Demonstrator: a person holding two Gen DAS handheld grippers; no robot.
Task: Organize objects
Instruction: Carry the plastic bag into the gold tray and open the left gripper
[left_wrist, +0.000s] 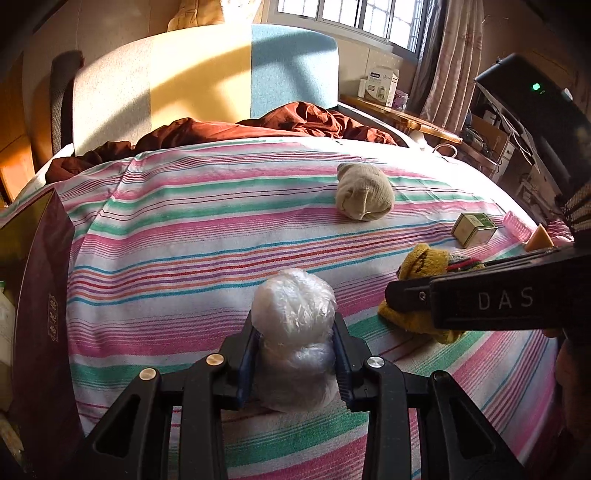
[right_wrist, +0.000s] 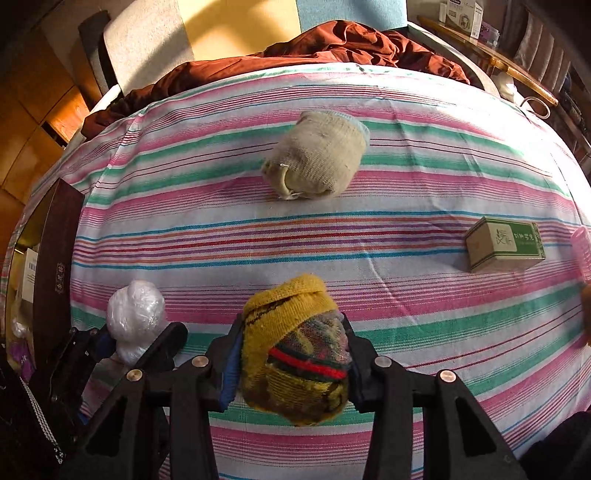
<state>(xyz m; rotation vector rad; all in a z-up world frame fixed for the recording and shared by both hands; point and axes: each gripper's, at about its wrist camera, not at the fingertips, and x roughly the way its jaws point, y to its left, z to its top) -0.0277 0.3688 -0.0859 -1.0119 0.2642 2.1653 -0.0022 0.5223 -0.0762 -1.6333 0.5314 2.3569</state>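
Observation:
My left gripper (left_wrist: 293, 332) is shut on a white plastic-wrapped bundle (left_wrist: 295, 332), low over the striped bedsheet (left_wrist: 184, 229); the bundle also shows in the right wrist view (right_wrist: 135, 317). My right gripper (right_wrist: 291, 350) is shut on a yellow knitted sock ball (right_wrist: 295, 354) with red and green stripes, just right of the left gripper. In the left wrist view the sock ball (left_wrist: 424, 262) sits under the right gripper's body. A beige sock ball (right_wrist: 317, 162) lies farther up the bed, also in the left wrist view (left_wrist: 364, 192).
A small green and white box (right_wrist: 504, 249) lies at the right. A dark maroon box (left_wrist: 44, 314) stands at the left bed edge. A pink object (left_wrist: 517, 221) and an orange one (left_wrist: 541, 238) lie at far right. A brown blanket (right_wrist: 332, 44) is bunched at the headboard.

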